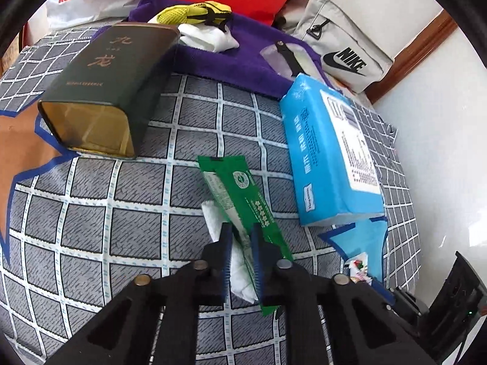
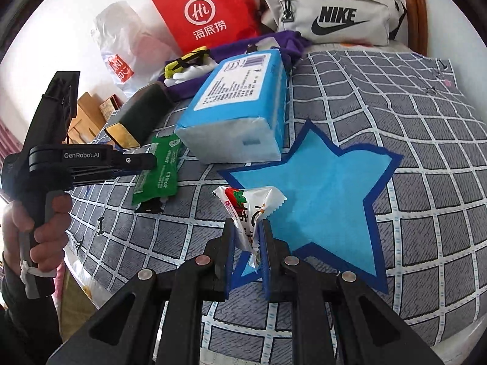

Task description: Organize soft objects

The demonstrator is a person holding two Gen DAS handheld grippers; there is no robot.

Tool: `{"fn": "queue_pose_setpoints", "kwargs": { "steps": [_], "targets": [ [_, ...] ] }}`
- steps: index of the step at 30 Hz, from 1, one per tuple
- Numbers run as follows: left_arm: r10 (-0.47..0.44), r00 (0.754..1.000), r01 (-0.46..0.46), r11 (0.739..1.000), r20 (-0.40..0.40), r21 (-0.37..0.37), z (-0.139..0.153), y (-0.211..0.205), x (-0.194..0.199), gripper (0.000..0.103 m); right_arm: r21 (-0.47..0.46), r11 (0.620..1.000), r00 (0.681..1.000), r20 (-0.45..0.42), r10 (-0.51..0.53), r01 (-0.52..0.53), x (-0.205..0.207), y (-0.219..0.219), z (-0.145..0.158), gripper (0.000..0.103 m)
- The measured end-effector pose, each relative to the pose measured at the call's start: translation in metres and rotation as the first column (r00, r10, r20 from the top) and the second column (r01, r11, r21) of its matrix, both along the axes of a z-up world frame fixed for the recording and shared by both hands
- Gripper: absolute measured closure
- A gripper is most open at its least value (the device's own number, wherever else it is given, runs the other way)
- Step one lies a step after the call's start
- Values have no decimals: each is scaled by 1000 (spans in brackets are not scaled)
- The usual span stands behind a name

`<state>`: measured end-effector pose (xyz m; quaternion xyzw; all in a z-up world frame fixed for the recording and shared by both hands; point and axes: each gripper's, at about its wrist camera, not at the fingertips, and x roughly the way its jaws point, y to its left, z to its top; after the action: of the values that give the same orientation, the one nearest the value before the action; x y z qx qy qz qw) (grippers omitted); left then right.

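My left gripper is shut on a green packet with a white tissue showing under it, held just above the checked bedspread. The same packet and the left gripper show at the left of the right wrist view. My right gripper is shut on a white strawberry-print wrapper, held over the near edge of the blue star patch. A blue tissue pack lies on the bed; it also shows in the right wrist view.
A dark green tin lies on its side with its open end toward me. A purple cloth holds yellow and white gloves. A red bag, a grey Nike bag and a plastic bag stand behind. An orange star patch is left.
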<state>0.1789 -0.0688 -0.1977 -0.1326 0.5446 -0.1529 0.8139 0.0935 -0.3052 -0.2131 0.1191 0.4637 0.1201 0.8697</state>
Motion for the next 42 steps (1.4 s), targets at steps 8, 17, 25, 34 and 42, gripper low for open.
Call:
{"fn": "queue_pose_setpoints", "kwargs": {
  "steps": [8, 17, 25, 34, 42],
  "targets": [
    [27, 999, -26, 997, 23, -74, 18, 23, -6, 100, -10, 1000, 1000, 13, 7, -7, -2, 6, 5, 88],
    [172, 985, -172, 985, 2, -5, 26, 104, -23, 100, -44, 999, 1000, 25, 9, -8, -2, 13, 10, 88],
    [225, 972, -219, 972, -68, 86, -7, 132, -23, 98, -86, 996, 1000, 0, 6, -6, 0, 22, 2, 88],
    [168, 985, -167, 986, -32, 19, -1, 106, -19, 35, -110, 994, 1000, 19, -13, 15, -2, 18, 14, 88],
    [91, 996, -92, 986, 13, 138, -7, 66, -16, 30, -127, 992, 1000, 13, -17, 18, -1, 17, 15, 88]
  ]
}}
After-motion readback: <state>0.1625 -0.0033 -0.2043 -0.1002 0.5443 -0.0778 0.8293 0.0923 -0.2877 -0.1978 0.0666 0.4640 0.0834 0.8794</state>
